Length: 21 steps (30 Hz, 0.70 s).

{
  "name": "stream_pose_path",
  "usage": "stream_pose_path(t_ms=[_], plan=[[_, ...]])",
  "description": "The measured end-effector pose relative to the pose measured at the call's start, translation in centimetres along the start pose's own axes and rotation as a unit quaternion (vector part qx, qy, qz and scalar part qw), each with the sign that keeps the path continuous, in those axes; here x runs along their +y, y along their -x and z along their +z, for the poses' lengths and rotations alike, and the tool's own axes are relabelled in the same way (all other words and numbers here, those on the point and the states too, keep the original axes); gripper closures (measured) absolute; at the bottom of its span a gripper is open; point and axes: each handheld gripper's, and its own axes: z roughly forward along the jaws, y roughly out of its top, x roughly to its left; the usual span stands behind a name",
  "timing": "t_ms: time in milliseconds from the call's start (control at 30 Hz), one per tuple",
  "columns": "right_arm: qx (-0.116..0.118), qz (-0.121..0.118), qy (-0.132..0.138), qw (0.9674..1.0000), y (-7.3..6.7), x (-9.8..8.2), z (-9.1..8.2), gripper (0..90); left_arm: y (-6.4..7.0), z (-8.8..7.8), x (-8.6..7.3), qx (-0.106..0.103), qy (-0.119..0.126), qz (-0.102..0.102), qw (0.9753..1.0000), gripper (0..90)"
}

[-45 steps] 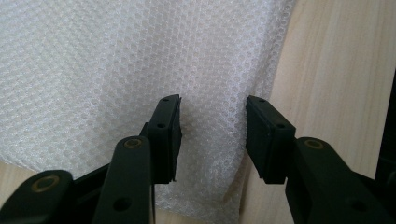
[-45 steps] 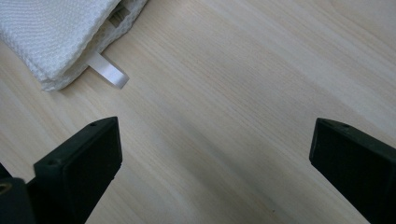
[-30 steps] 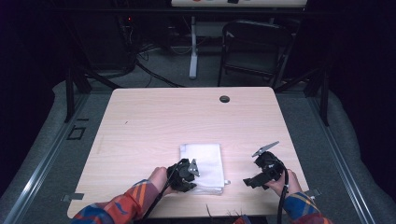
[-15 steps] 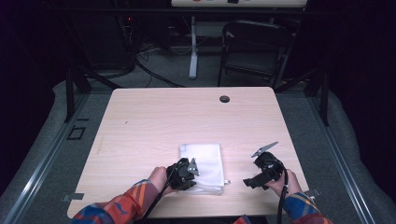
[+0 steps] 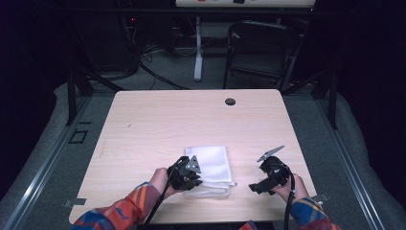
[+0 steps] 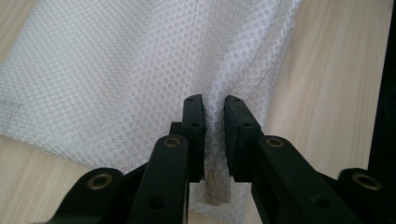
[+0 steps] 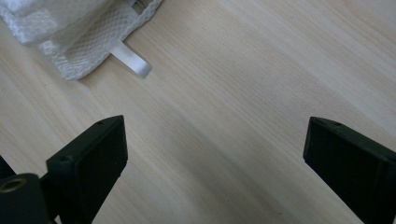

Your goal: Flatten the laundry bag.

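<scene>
The white cloth [image 5: 209,167] lies folded on the table [image 5: 158,124], near the front edge, between the two hands. Its long side runs away from the person toward the far edge. The left gripper [image 6: 214,114] is right on the cloth's near part and has just been closing; its jaws pinch a ridge of cloth between them. The right gripper [image 7: 215,149] sits well to the side over bare wood, its jaws wide apart. The cloth's corner with a small loop [image 7: 132,60] points toward it.
</scene>
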Motion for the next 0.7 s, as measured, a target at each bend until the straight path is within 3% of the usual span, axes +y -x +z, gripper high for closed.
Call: stream_pose_path(t_ms=[200, 300, 467, 700], plan=[[0.000, -0.014, -0.007, 0.9999, -0.5, 0.4, 0.1, 13.9, -0.1, -0.6, 0.2, 0.007, 0.015, -0.004, 0.9998, 80.3], [0.006, -0.009, 0.005, 0.9999, -1.0, 0.5, 0.4, 15.3, -0.2, -0.8, 0.3, 0.012, 0.020, -0.005, 0.9997, 80.5], [0.015, -0.031, 0.000, 0.9994, -1.9, 1.0, 0.4, 30.6, -0.4, -1.2, 0.5, 0.017, 0.027, -0.007, 0.9995, 80.8], [0.032, -0.072, 0.012, 0.9968, -4.2, 2.1, 1.2, 56.7, -0.6, -1.6, 0.7, 0.025, 0.036, -0.008, 0.9990, 80.7]])
